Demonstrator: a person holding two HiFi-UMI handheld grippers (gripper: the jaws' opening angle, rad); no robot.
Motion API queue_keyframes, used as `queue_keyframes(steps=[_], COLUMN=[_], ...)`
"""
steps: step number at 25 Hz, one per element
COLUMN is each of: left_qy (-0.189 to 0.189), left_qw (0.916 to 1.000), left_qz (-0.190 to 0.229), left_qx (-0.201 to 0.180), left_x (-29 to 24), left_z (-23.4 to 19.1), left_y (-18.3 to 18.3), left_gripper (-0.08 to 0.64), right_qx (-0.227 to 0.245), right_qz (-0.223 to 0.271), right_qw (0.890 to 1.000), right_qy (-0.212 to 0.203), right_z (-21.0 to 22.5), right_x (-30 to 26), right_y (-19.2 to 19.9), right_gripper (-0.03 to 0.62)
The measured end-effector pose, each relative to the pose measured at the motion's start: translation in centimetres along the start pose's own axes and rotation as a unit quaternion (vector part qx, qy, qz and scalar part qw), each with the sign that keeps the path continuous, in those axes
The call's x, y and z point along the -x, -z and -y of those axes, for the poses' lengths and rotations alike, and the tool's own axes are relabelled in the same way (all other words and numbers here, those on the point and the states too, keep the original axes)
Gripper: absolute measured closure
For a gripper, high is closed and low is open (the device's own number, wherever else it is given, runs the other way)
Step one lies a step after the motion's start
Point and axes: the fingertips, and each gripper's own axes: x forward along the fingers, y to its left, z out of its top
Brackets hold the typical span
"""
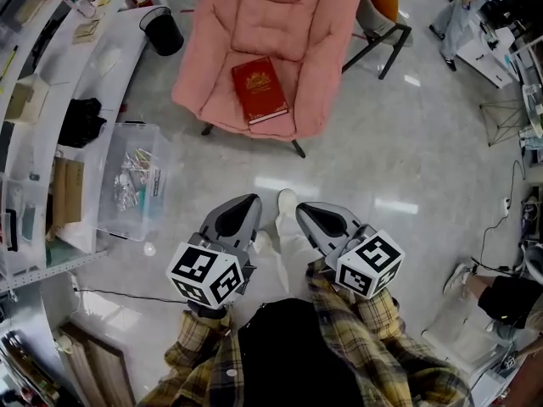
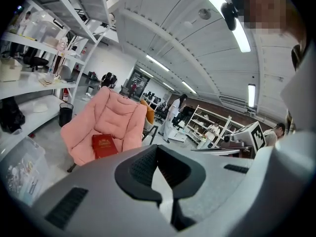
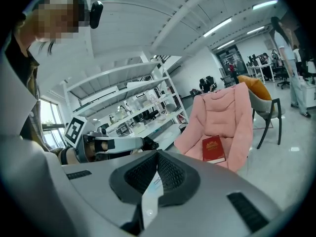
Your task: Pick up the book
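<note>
I see the dark red hardcover book with a gold emblem (image 1: 260, 90) lying flat on the seat of the pink padded fabric chair (image 1: 280, 7). Its long axis runs from the seat's front edge toward the backrest, and the far end leans slightly left. The pale page edges at its near end face me. My left gripper (image 1: 246, 206) and right gripper (image 1: 304, 210) hang side by side over the glossy grey floor (image 1: 382, 159), well apart from the chair. Each has its jaws closed together, holding nothing.

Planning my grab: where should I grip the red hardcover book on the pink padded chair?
Probably the near edge of the red hardcover book, coming from the open front of the pink padded chair: it lies flat, cover up, white page edge facing you.
</note>
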Motion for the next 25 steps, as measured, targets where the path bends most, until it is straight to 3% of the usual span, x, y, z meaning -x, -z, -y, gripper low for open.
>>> queue_keyframes(steps=[16, 25], left_qy=[-0.031, -0.065], left_qw=[0.9988, 0.9959], left_qz=[0.031, 0.051], left_qx=[-0.023, -0.036], left_x=[-14.0, -15.5], left_z=[-2.0, -3.3], left_y=[-9.5, -13.1], left_gripper=[0.557, 0.557], right_qx=[0.019, 0.01], right_qz=[0.02, 0.026], right_qw=[0.999, 0.999], right_qy=[-0.023, -0.033], right_z=[14.9, 17.7], right_x=[-3.1, -2.6], right_y=[-10.9, -12.7], right_gripper=[0.574, 0.575])
